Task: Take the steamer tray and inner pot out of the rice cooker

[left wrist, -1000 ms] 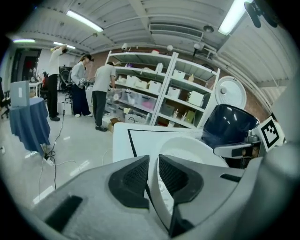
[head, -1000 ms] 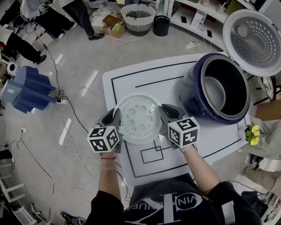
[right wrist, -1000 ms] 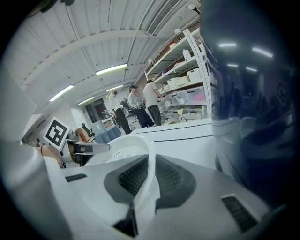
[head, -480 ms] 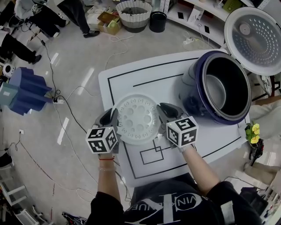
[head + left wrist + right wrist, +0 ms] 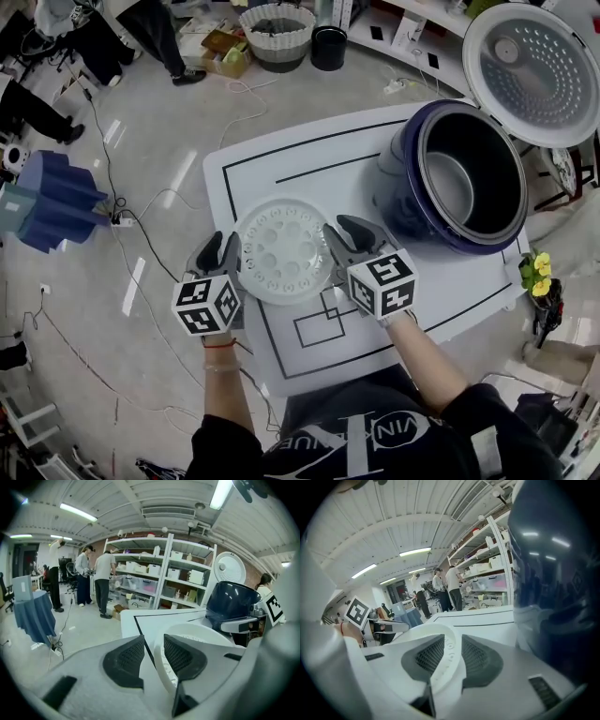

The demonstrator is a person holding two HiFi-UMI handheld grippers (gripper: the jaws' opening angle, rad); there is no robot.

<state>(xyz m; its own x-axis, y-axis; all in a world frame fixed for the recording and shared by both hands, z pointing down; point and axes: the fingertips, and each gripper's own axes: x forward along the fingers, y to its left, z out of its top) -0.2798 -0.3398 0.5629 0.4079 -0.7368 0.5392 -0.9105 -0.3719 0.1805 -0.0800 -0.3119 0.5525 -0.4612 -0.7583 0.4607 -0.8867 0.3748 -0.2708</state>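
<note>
Item one: the steamer tray (image 5: 281, 251), white, round and perforated with ringed holes. We are finding it lying flat by the left edge of the tabletop (image 5: 319, 159), toward the near-left corner and out of the cooker.

Item two: the rice cooker (image 5: 408, 202), with a navy body. It is standing at the right side of the tabletop with its lid (image 5: 534, 70) swung fully open behind it.

Item three: the inner pot (image 5: 455, 192), metal. It is still sitting inside the rice cooker, its rim just below the cooker's mouth.

Item four: the left gripper (image 5: 153, 639). Its fingers are opening, with the tray's left rim standing between them, close to one pad and clear of the other.

Item five: the right gripper (image 5: 452, 639). Its fingers are likewise opening, straddling the tray's right rim and letting go of it.

We are also noting a ribbed basket (image 5: 278, 33) and a black bucket (image 5: 328, 47) on the floor beyond the tabletop's far edge. We cannot make out their contents.
</note>
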